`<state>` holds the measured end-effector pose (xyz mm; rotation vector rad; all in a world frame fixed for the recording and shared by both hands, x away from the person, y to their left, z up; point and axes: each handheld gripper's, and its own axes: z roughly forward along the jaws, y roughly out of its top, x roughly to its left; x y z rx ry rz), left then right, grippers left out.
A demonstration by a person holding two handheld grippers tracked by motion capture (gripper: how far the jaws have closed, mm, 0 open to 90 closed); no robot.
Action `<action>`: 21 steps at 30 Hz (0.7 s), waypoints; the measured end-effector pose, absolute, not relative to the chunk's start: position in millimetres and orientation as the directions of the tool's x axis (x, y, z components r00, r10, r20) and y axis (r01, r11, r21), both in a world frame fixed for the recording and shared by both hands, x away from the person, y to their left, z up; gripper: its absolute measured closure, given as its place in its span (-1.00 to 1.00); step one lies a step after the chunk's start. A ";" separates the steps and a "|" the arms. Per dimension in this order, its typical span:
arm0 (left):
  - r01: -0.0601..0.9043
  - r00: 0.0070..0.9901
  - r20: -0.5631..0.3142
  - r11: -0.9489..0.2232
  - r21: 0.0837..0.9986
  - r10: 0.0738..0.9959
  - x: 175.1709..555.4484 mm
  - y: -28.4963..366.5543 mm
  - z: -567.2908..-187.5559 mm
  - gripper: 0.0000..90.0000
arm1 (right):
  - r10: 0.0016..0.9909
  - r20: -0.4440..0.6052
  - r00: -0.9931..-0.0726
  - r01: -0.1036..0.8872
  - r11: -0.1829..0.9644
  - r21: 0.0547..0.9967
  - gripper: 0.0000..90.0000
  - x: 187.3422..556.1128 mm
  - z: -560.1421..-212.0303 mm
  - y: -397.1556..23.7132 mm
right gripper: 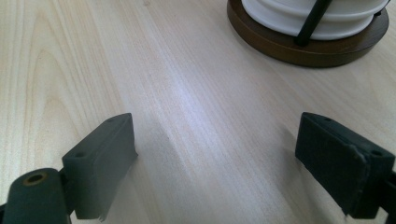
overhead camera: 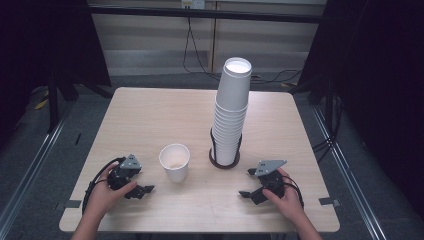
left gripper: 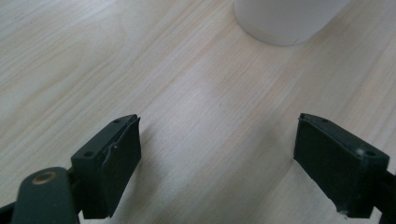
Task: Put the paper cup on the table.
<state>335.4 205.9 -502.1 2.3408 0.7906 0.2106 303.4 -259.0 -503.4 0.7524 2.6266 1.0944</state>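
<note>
Your left gripper (overhead camera: 142, 191) sits low near the table's (overhead camera: 150, 115) front-left corner, jaws spread wide with bare wood between them, nothing gripped. The single white paper cup (overhead camera: 175, 162) stands upright just ahead of it, apart from the jaws, left of the cup stack (overhead camera: 231, 112). The stack stands in a dark round holder (right gripper: 308, 44) near the table's middle. Your right gripper (overhead camera: 248, 193) rests near the front-right corner, jaws also wide apart and empty, pointing toward the holder's base.
</note>
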 end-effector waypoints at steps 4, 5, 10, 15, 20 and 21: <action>0.476 0.803 -0.045 -0.593 0.649 0.595 333.5 208.9 -504.8 -0.69 | 0.525 0.012 -0.851 0.378 0.597 0.708 -0.74 303.4 -503.4 -259.0; 0.475 0.802 -0.043 -0.592 0.651 0.596 333.1 209.6 -505.2 -0.70 | 0.525 0.012 -0.851 0.378 0.597 0.708 -0.74 303.4 -503.4 -259.0; 0.441 0.806 -0.039 -0.554 0.706 0.591 330.0 211.0 -513.6 -0.87 | 0.525 0.012 -0.851 0.378 0.597 0.708 -0.74 303.4 -503.4 -259.0; 0.438 0.799 -0.041 -0.534 0.723 0.600 326.6 210.9 -516.1 -0.92 | 0.524 0.011 -0.851 0.377 0.597 0.708 -0.74 303.4 -503.4 -259.0; 0.437 0.799 -0.042 -0.531 0.726 0.600 326.6 210.8 -516.5 -0.92 | 0.526 0.010 -0.851 0.378 0.597 0.707 -0.74 303.3 -503.4 -259.0; 0.431 0.799 -0.030 -0.536 0.726 0.601 326.6 211.0 -516.2 -0.92 | 0.527 0.011 -0.850 0.379 0.597 0.707 -0.74 303.2 -503.4 -259.0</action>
